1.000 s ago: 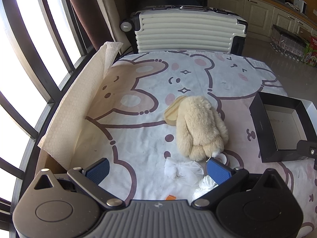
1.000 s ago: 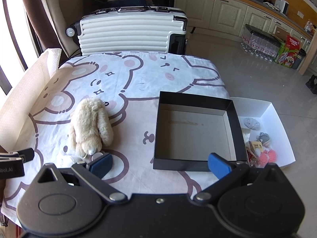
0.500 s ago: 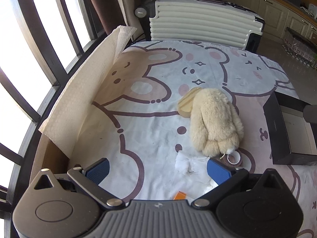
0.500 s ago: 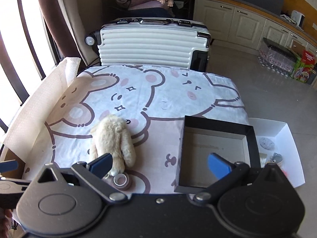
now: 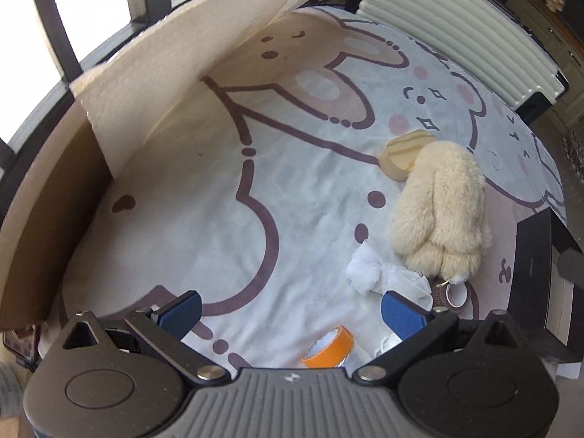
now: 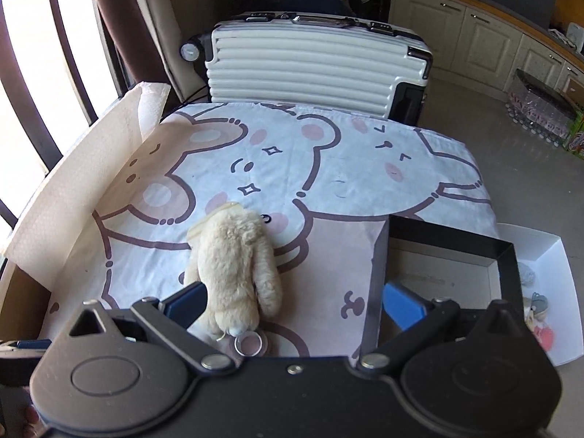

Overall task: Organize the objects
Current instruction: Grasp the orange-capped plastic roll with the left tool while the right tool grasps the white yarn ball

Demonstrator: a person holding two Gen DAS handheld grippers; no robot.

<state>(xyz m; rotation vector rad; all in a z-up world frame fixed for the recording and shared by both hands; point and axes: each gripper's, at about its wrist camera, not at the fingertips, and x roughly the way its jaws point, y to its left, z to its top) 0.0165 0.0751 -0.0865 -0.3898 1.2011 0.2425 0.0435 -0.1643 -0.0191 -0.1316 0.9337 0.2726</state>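
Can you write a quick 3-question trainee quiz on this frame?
1. True or false: the plush rabbit lies inside the black box.
2. Which roll lies nearest the left tongs? A) orange tape roll B) brown tape roll C) wooden disc
3. Fill in: both the left and the right tongs are ____ and hold nothing.

Key: 1 false, it lies on the bear-print sheet beside the box; 2 A; 3 open.
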